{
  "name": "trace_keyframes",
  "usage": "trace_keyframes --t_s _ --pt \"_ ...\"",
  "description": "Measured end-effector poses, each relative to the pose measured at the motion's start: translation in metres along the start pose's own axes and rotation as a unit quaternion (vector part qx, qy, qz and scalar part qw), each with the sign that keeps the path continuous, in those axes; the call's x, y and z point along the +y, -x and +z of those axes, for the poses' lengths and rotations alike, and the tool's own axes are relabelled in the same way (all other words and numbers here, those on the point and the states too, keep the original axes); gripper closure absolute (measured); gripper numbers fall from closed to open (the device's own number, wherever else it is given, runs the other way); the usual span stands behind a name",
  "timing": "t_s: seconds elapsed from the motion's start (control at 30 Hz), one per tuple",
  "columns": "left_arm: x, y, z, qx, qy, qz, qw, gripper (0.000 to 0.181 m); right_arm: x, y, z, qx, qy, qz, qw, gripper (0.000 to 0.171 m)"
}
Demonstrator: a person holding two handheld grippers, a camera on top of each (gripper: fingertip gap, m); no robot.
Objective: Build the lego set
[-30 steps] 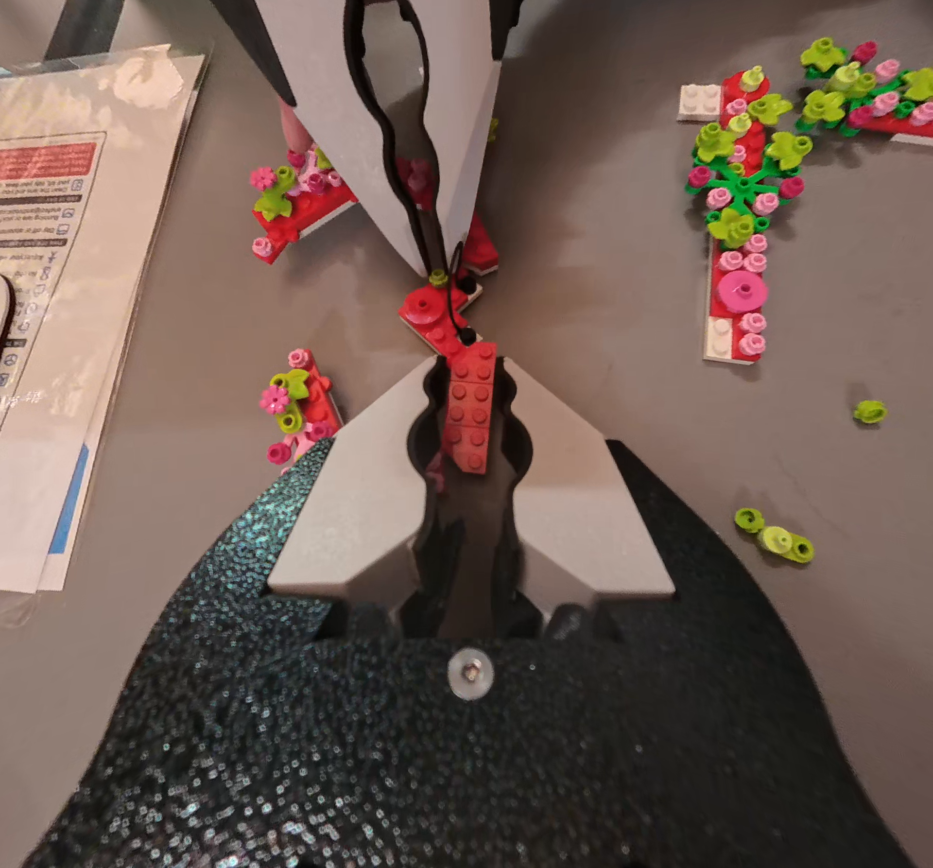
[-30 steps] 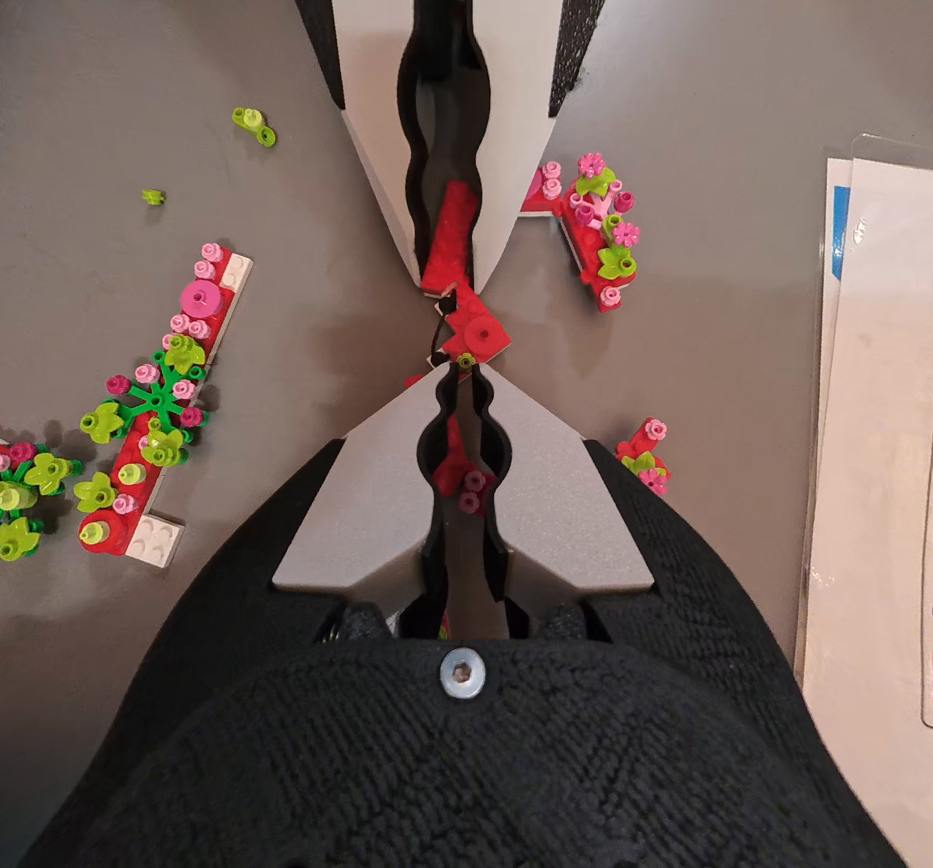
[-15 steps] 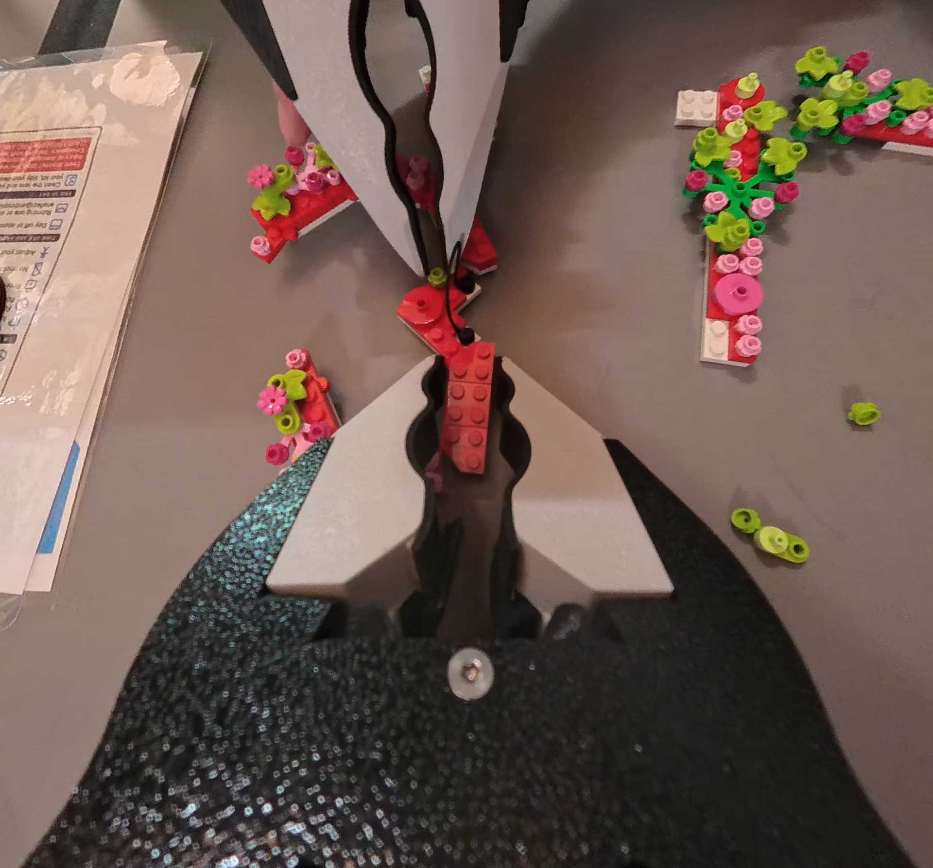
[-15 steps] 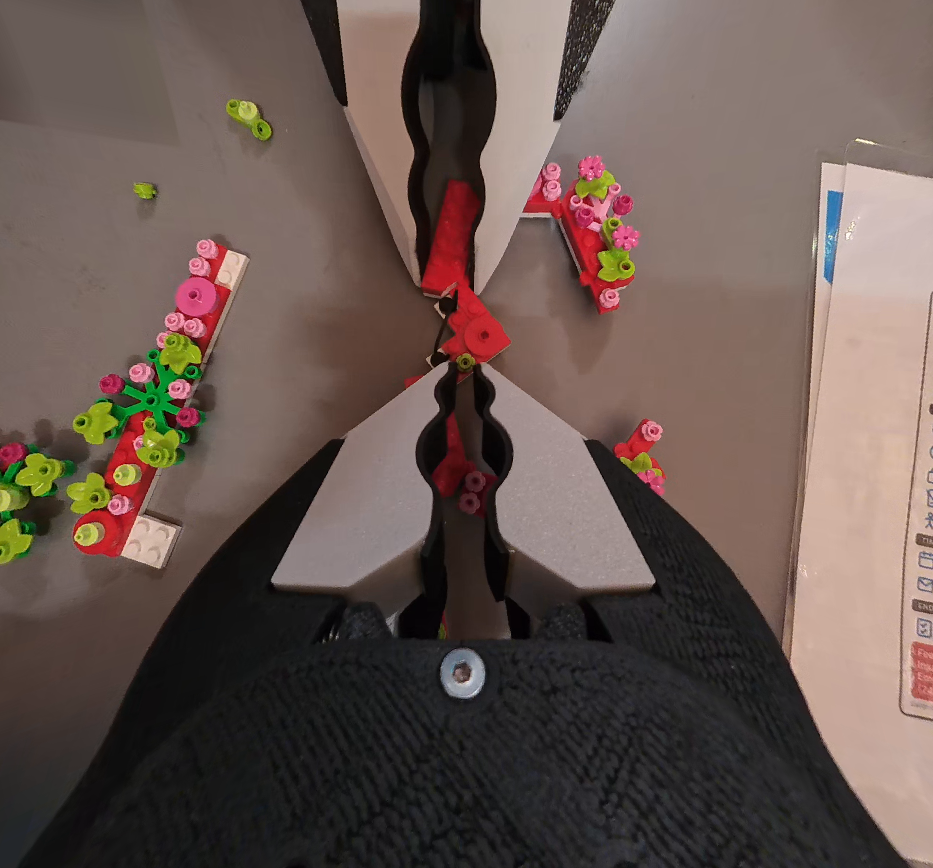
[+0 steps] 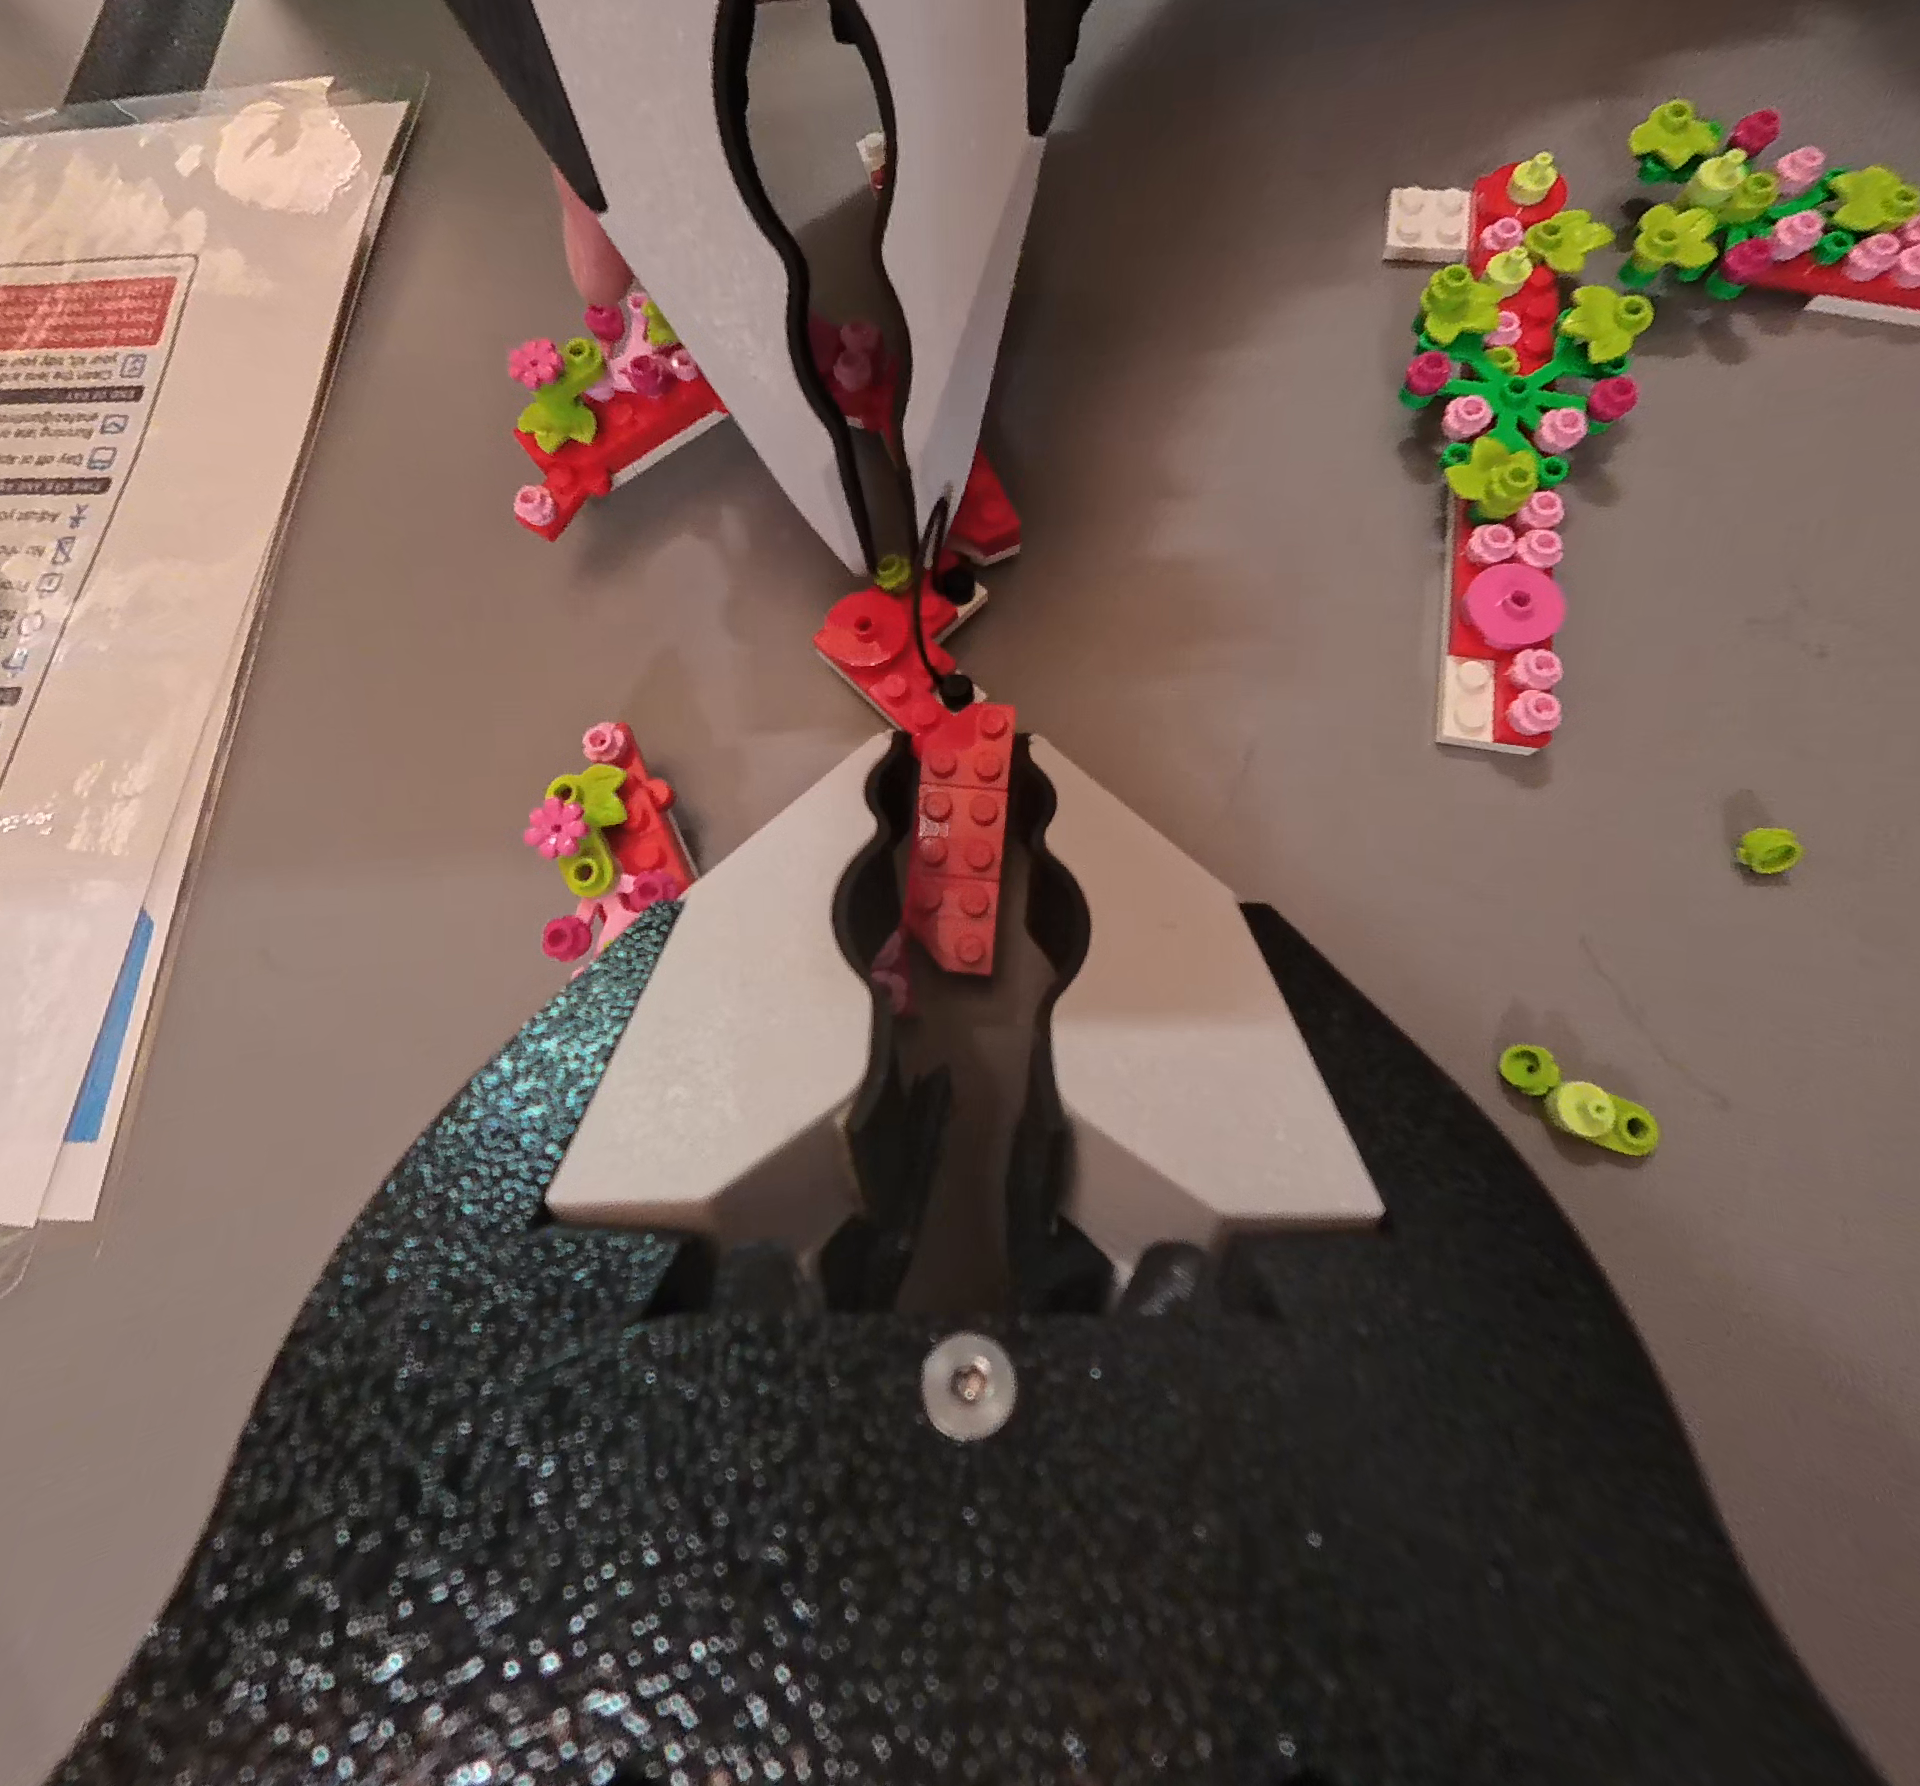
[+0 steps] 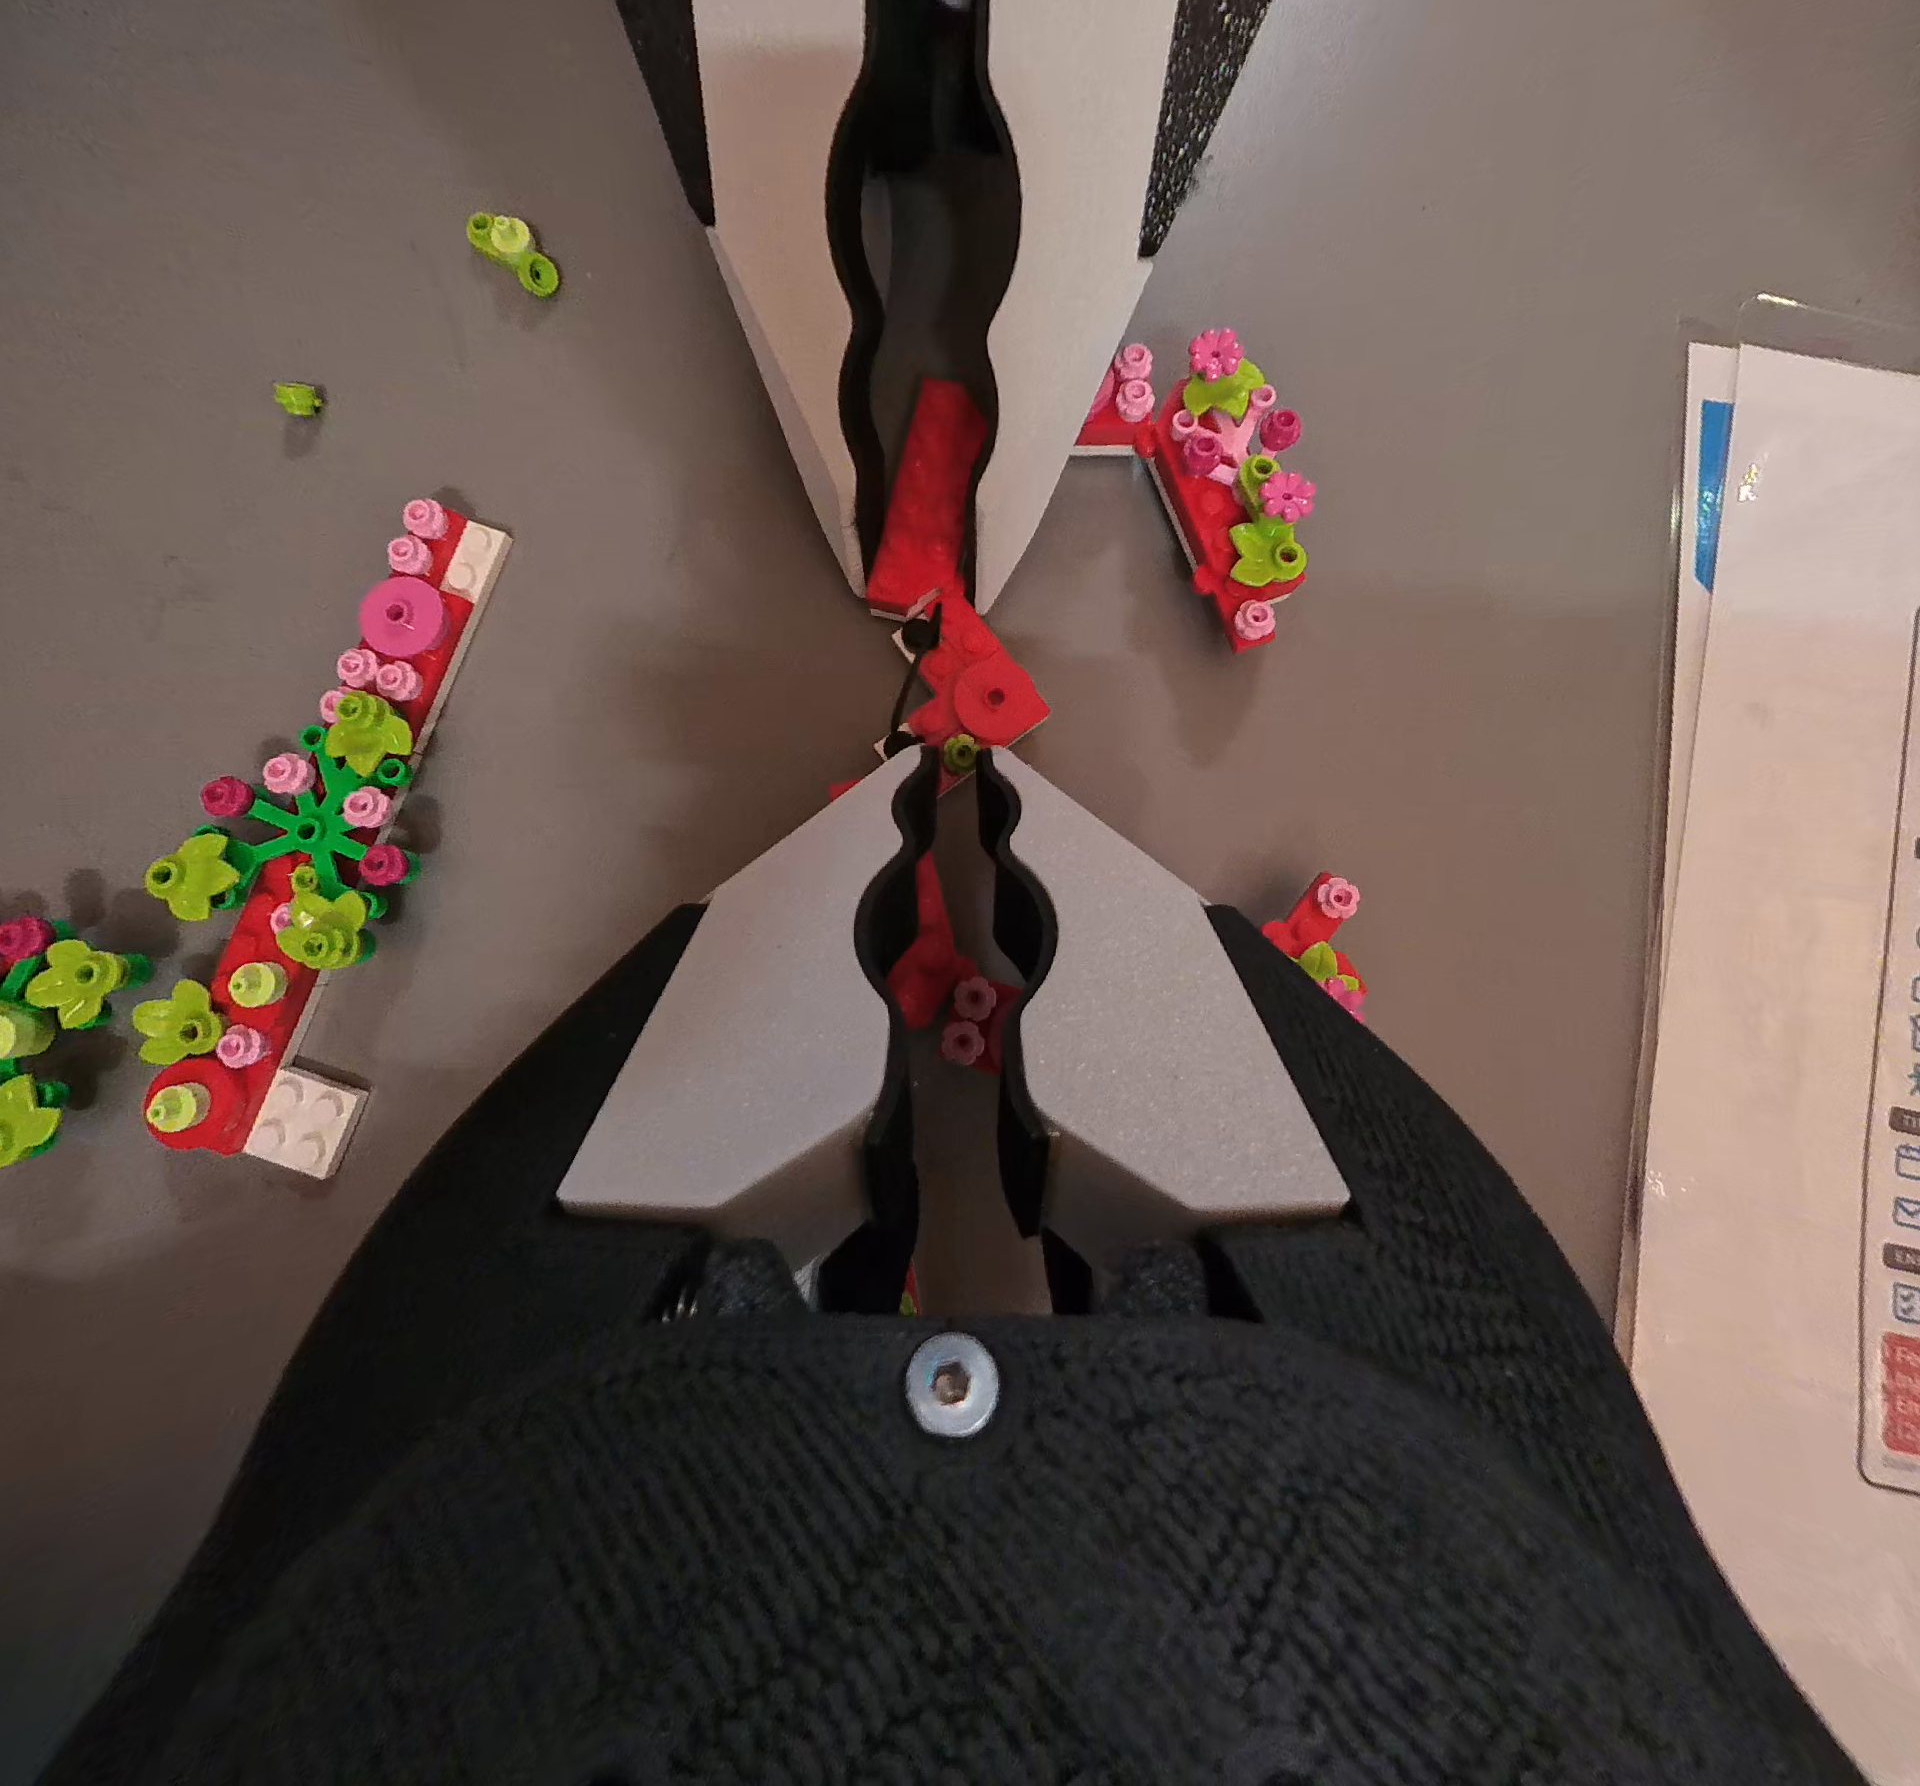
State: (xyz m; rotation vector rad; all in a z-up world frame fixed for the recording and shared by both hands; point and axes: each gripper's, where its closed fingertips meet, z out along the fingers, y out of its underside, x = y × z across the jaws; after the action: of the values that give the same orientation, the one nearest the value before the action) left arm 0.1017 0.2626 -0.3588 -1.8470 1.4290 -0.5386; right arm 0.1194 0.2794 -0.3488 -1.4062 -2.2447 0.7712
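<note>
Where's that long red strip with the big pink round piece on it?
The long red strip lies flat on the grey table, right of both grippers in the left wrist view, beside scattered lime pieces.

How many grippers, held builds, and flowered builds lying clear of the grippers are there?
Grippers: 2, left and right
Held build: 1
Clear flowered builds: 4
Total: 7
</note>
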Motion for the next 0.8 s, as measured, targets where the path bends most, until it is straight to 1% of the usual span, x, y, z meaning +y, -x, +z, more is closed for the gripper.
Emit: trace_keyframes --t_s 0.4,0.47,0.57,0.63,0.73,0.8 --pt "0.0 0.0 0.0 -0.001 -0.001 0.002 1.0 0.164 -0.004 0.001 -0.008 -0.006 -0.023 0.011 1.0 0.159" --pt "0.0 0.0 0.0 -0.005 -0.002 0.009 1.0 0.164 -0.007 0.0 -0.011 -0.015 -0.042 0.038 0.998 0.157" --pt "-0.001 0.001 -0.001 -0.013 -0.003 0.023 1.0 0.164 -0.008 -0.009 -0.016 -0.021 -0.063 0.144 0.987 0.154" --pt "-0.001 0.0 -0.001 -0.015 -0.005 0.031 0.999 0.164 -0.012 -0.01 -0.019 -0.027 -0.079 0.187 0.979 0.152" --pt "-0.001 0.0 -0.001 -0.017 -0.005 0.03 0.999 0.164 -0.017 -0.008 -0.022 0.009 -0.085 0.173 0.981 0.151" --pt "-0.001 0.001 -0.001 -0.017 -0.004 0.017 1.0 0.164 -0.018 -0.006 -0.023 0.056 -0.071 0.136 0.987 0.144"
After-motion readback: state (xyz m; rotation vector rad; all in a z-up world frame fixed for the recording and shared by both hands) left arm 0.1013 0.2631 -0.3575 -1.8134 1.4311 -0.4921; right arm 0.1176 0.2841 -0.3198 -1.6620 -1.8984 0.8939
